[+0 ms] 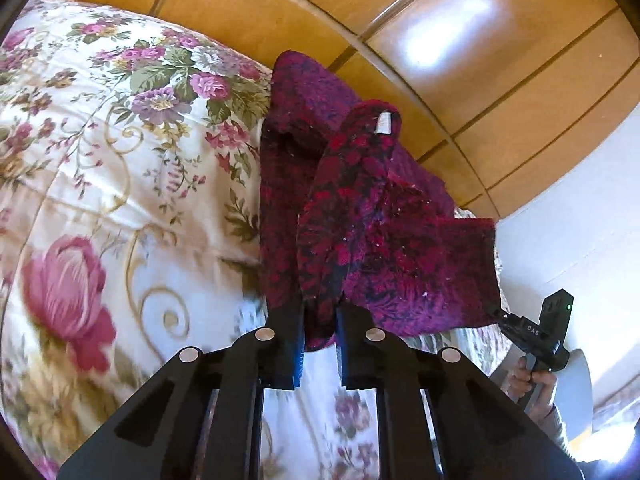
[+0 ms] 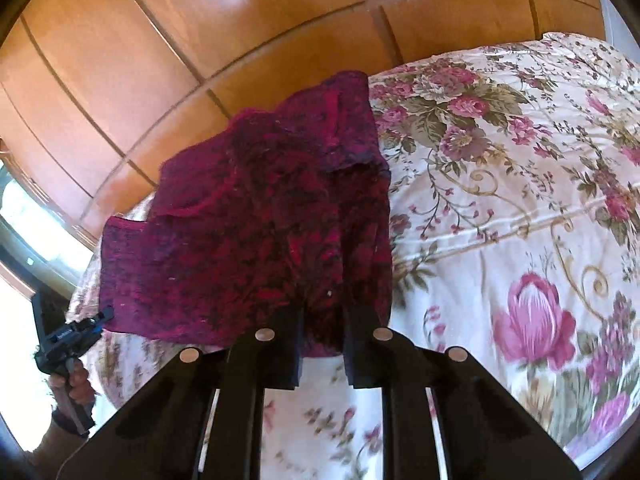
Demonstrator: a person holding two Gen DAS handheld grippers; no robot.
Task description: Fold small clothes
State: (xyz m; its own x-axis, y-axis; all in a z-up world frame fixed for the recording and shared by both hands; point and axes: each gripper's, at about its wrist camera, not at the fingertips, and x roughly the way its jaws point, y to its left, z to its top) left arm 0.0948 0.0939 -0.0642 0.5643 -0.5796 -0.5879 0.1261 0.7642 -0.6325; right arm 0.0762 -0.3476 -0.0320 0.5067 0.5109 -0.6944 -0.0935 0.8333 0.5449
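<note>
Garment (image 1: 360, 216) edge pinched by left hand-held gripper (image 1: 320, 316) and right hand-held gripper (image 2: 323, 320), both clamped.

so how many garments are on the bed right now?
1. A single magenta knit garment lies at the edge of the floral bedspread near the wooden wardrobe, its near hem pinched by the left tool and right tool. More may lie outside the views.
</note>
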